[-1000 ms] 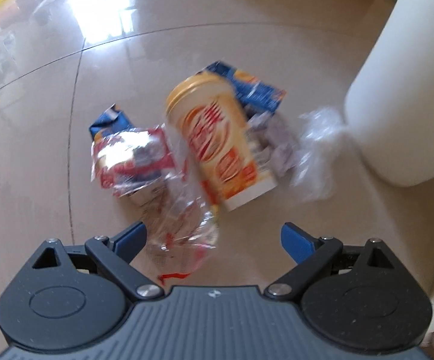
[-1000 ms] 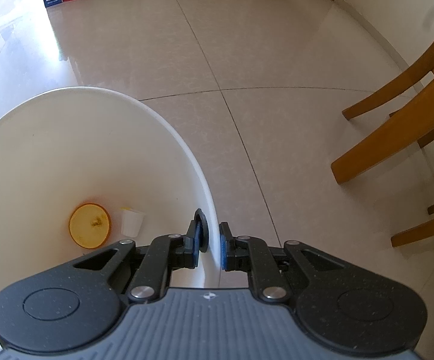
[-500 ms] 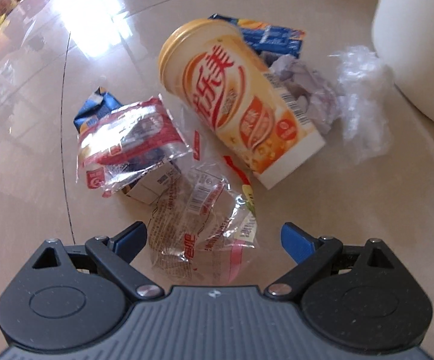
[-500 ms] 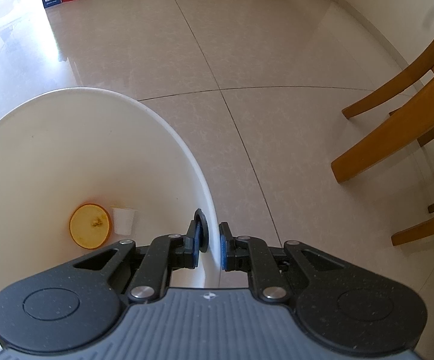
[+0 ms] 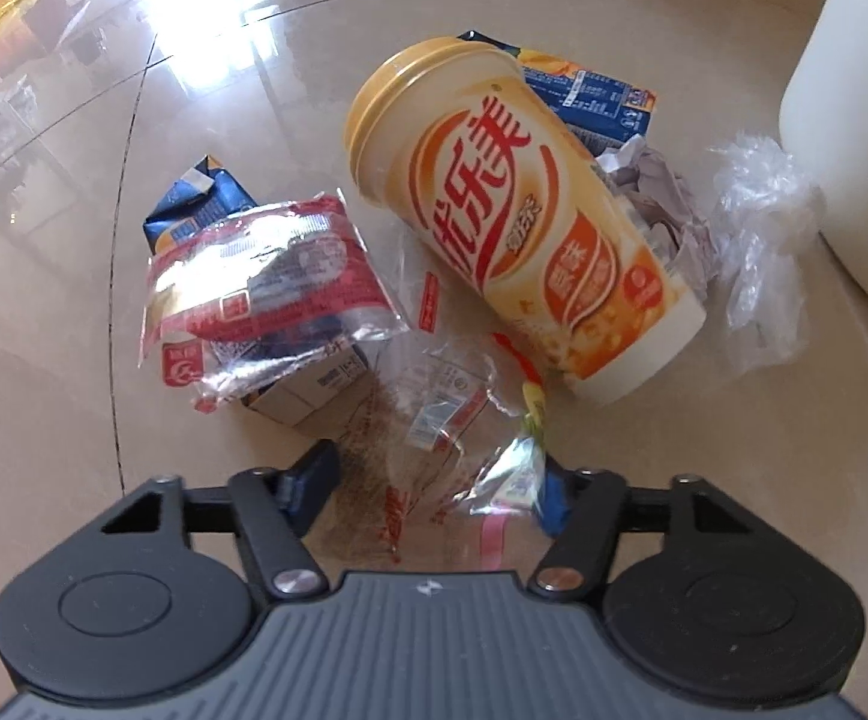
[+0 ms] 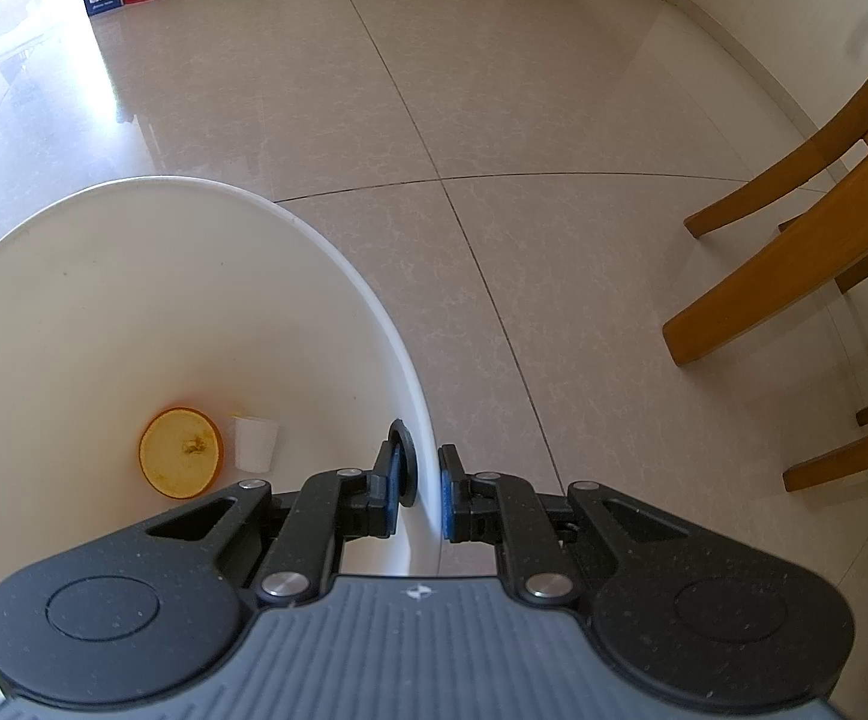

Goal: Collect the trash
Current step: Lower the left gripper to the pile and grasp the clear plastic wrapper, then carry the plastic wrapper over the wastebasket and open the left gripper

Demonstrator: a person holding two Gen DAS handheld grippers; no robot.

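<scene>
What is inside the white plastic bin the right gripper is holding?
In the white plastic bin lie a round orange lid and a small white cup. The right gripper, clamped on its rim, covers the near part of the bottom.

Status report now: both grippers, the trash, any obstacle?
Left gripper closing around clear wrapper. Right gripper shut on white bin rim. Cup beside wrapper; nothing blocking.

The left gripper (image 5: 434,483) pointed steeply down, its jaws closing with a clear wrapper (image 5: 434,420) between the blue pads. The right gripper (image 6: 420,489) also pointed steeply down, clamped on the bin's rim (image 6: 416,396).
</scene>
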